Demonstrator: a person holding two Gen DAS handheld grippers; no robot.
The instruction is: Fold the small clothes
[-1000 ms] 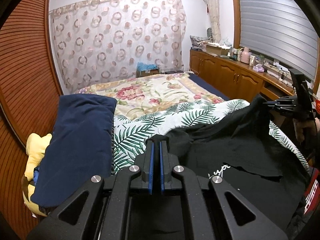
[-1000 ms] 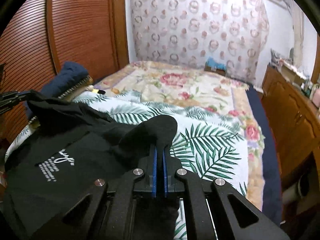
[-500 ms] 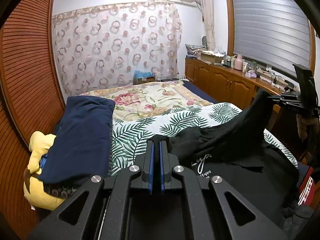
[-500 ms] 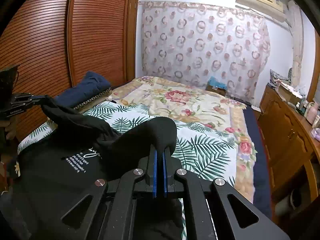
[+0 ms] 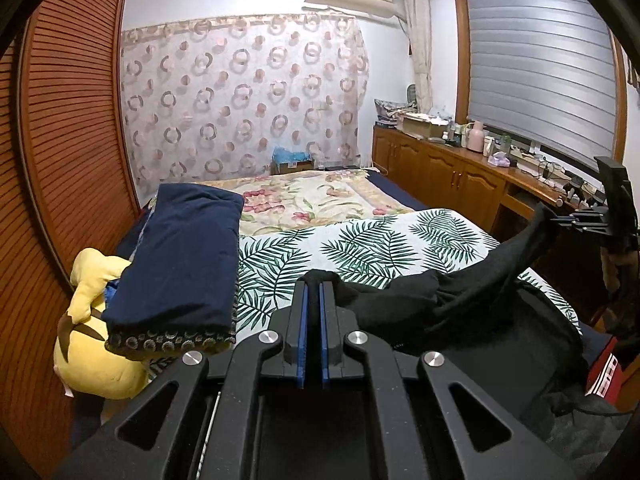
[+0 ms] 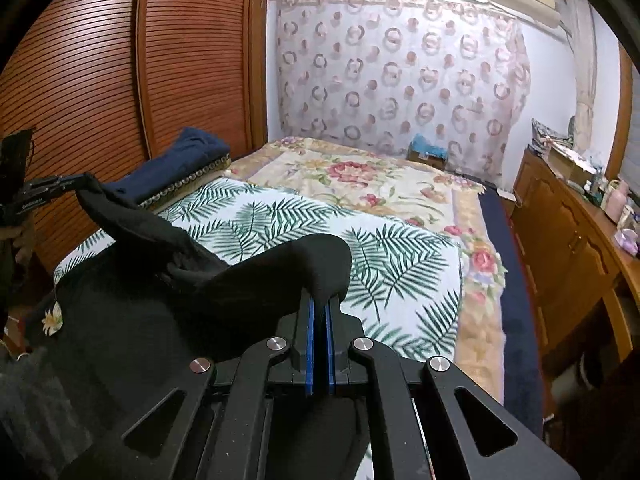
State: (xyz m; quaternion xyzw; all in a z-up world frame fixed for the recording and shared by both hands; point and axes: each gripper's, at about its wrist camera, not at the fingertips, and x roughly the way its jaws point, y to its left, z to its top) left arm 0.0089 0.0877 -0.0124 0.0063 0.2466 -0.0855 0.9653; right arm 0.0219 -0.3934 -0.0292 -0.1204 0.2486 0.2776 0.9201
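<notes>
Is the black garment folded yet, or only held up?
Not folded: the black garment is held up, bunched, between the left gripper and right gripper, both jaws shut on its edge.

A folded blanket (image 5: 180,256) lies along the bed's (image 5: 320,200) left edge, with a plush toy (image 5: 96,344) at its near end. A garment (image 5: 460,312) lies at the near right corner. Cabinets (image 5: 440,172) run beside the right edge; a curtain (image 5: 240,96) hangs behind.

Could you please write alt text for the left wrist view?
The left gripper is shut on a black garment, whose other end the right gripper holds up. Beneath lies a leaf-print sheet, with a folded navy blanket at left.
</notes>
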